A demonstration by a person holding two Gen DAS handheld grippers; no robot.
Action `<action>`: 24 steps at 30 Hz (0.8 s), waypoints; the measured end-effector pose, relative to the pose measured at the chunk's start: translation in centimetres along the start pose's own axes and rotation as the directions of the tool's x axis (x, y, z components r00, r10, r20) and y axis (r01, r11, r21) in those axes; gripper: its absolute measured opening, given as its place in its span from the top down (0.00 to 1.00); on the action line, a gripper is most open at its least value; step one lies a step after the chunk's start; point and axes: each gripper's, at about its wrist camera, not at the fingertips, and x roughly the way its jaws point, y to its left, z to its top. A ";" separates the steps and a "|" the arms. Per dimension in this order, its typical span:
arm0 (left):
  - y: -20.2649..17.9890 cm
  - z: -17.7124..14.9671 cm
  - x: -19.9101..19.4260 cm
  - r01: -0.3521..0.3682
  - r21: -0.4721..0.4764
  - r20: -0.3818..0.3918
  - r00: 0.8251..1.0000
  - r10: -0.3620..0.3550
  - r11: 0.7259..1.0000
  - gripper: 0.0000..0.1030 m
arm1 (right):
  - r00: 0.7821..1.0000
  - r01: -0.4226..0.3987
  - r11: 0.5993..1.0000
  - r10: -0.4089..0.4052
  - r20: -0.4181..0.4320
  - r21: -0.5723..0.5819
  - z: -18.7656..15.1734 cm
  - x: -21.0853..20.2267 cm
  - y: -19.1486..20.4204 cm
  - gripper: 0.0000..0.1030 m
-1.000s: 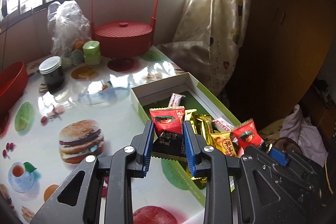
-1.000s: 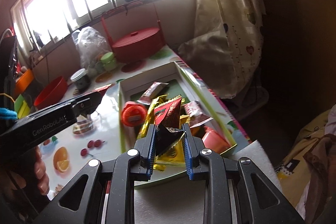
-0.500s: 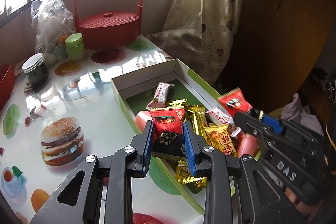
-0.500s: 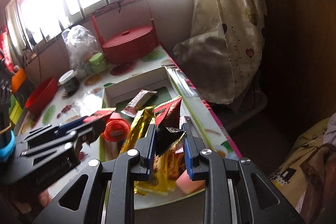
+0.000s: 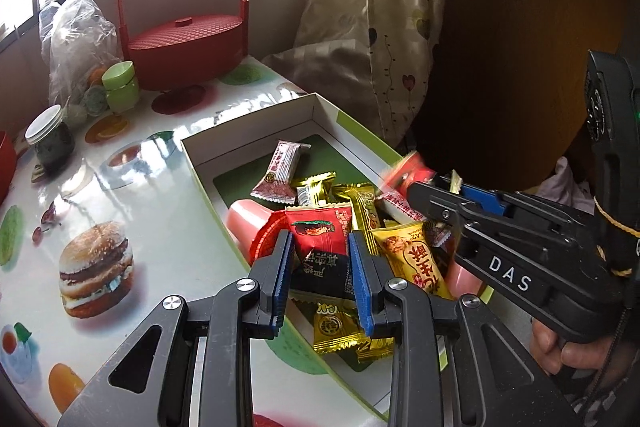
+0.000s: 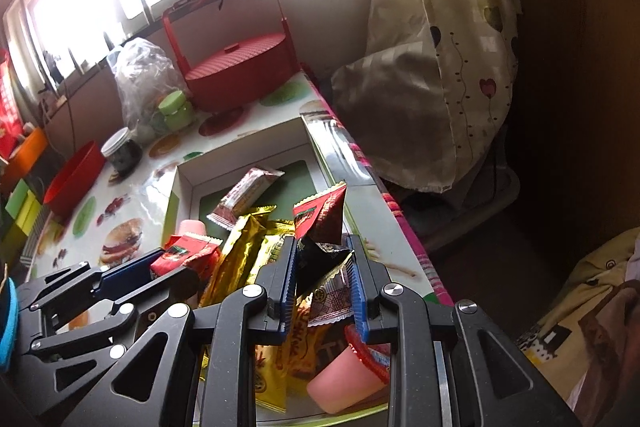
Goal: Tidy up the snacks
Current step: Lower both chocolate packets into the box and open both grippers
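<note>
An open white-and-green box (image 5: 248, 131) lies on the printed tablecloth and holds several snacks: gold packets (image 5: 412, 259), a red-and-white bar (image 5: 282, 167) and pink jelly cups (image 5: 248, 219). My left gripper (image 5: 320, 243) is shut on a red-and-black packet (image 5: 320, 227) just above the box's near part. My right gripper (image 6: 322, 247) is shut on a folded red-and-black packet (image 6: 320, 223) over the box (image 6: 240, 155). Each gripper shows in the other's view: the right gripper (image 5: 424, 187) from the right, the left gripper (image 6: 160, 263) at lower left.
At the far end of the table stand a red lidded basket (image 5: 188, 43), a plastic bag (image 5: 76, 39), a green jar (image 5: 120, 83) and a dark jar (image 5: 50, 143). A red bowl (image 6: 74, 179) sits left. A curtain (image 5: 380, 27) hangs past the table's right edge.
Both grippers have moved in over the box and lower, each still holding its packet. The right gripper now reaches well into the left wrist view.
</note>
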 end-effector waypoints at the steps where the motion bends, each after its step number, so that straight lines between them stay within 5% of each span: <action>1: -0.1 0.0 0.1 0.000 0.002 -0.001 1.000 0.000 1.000 0.72 | 1.000 -0.002 1.000 0.002 -0.003 -0.004 0.0 0.1 -0.1 0.78; 18: -0.3 -0.2 0.8 0.020 0.003 -0.023 1.000 -0.020 1.000 0.72 | 0.999 -0.028 0.999 0.027 -0.018 -0.037 0.4 1.4 0.1 0.77; 24: -0.3 -0.3 1.0 0.011 0.001 -0.030 0.999 -0.011 1.000 0.71 | 1.000 -0.020 0.999 0.019 -0.020 -0.049 0.3 1.4 0.5 0.70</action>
